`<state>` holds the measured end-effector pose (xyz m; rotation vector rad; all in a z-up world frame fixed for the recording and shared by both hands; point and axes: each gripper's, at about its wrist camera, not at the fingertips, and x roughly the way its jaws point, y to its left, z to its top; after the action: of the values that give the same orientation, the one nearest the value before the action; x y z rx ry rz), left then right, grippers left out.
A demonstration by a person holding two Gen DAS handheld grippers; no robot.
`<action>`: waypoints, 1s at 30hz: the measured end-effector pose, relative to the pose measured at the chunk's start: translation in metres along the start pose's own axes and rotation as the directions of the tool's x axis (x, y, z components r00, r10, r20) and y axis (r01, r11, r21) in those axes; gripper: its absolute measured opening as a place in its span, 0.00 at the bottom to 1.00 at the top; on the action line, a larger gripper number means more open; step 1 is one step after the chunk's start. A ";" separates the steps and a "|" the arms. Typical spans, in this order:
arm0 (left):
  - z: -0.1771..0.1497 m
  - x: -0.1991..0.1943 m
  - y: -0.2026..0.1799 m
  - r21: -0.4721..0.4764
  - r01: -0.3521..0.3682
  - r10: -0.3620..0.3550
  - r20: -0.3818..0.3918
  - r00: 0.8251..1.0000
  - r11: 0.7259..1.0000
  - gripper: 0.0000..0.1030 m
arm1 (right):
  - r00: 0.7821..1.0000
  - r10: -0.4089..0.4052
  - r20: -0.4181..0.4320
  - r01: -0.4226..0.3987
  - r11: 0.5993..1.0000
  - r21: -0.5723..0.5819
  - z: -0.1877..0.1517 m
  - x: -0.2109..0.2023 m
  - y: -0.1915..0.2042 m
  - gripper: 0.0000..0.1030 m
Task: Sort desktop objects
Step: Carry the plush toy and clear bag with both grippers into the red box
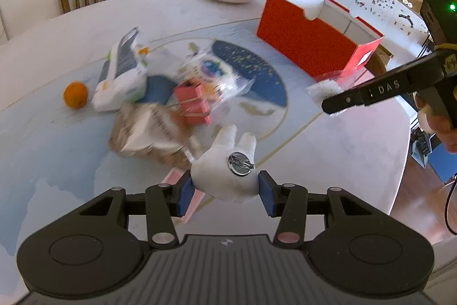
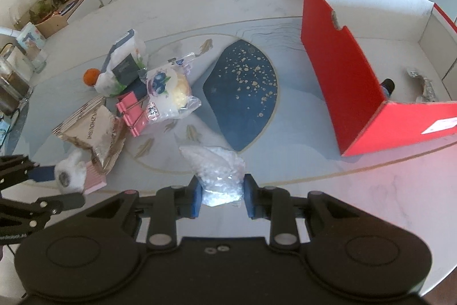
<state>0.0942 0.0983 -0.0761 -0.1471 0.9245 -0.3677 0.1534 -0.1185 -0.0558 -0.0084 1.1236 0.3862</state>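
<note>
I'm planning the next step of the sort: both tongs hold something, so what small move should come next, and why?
Probably carry the right tongs, shut on the clear plastic bag, over the open red box and release. The box already holds items, and the left tongs grip the white plush toy.

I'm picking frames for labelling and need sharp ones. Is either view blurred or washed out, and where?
Left wrist view: the pile by the orange is motion-smeared, while the white plush toy in the left gripper stays sharp. Right wrist view: the pile is crisp, but the clear plastic bag in the right gripper glares white, and the red box tints the table pink.
</note>
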 end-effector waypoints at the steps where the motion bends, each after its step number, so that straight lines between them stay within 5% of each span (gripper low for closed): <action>1: 0.004 0.001 -0.004 -0.001 0.006 -0.006 0.001 1.000 1.000 0.46 | 1.000 0.002 0.000 -0.002 1.000 0.001 -0.001 -0.003 -0.001 0.27; 30: 0.117 0.049 -0.141 0.035 0.110 -0.113 0.084 0.990 0.993 0.46 | 0.995 0.080 0.060 -0.080 0.997 0.000 0.036 -0.080 -0.120 0.27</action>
<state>0.1797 -0.0541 -0.0039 -0.1858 0.8274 -0.4756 0.1913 -0.2477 0.0082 0.0502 1.0673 0.4533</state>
